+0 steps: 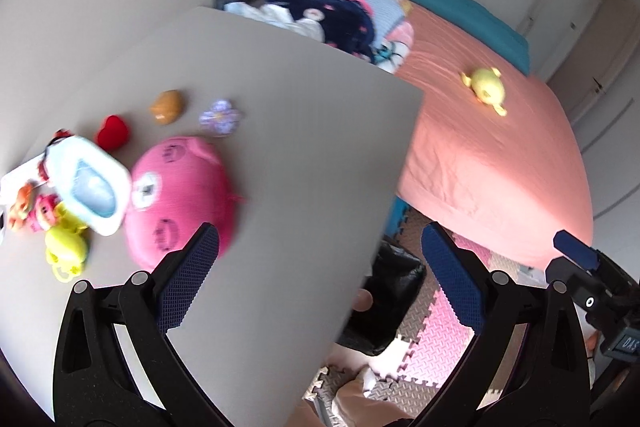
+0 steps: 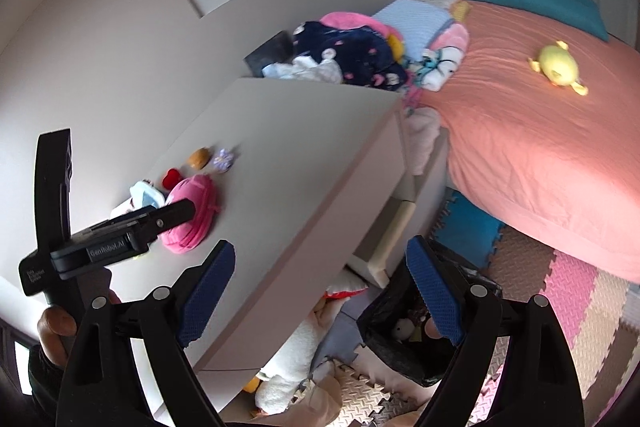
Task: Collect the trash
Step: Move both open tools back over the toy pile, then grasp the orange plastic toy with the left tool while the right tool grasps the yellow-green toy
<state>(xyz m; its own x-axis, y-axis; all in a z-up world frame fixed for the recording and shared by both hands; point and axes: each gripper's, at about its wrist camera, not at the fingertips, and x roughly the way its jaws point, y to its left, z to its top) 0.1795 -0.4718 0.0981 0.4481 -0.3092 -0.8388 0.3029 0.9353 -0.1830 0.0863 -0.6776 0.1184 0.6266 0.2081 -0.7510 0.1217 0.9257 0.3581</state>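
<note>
My left gripper (image 1: 320,267) is open and empty above the near edge of a white table (image 1: 304,147). My right gripper (image 2: 320,291) is open and empty, held over the table's right edge. A black bin bag (image 2: 404,343) stands open on the floor beside the table, with small crumpled pieces inside; it also shows in the left wrist view (image 1: 384,311). On the table's left part lie a pink plush pig (image 1: 180,199), a red heart (image 1: 113,132), a brown lump (image 1: 168,106) and a purple flower piece (image 1: 221,117). The left gripper's body (image 2: 120,239) shows in the right wrist view.
A white-and-blue toy (image 1: 94,185) and small yellow and red toys (image 1: 64,239) crowd the table's left edge. A bed with a pink sheet (image 1: 500,155) and a yellow plush (image 1: 486,89) lies to the right. Clothes (image 2: 352,55) pile behind the table. Foam mats (image 2: 568,291) cover the floor.
</note>
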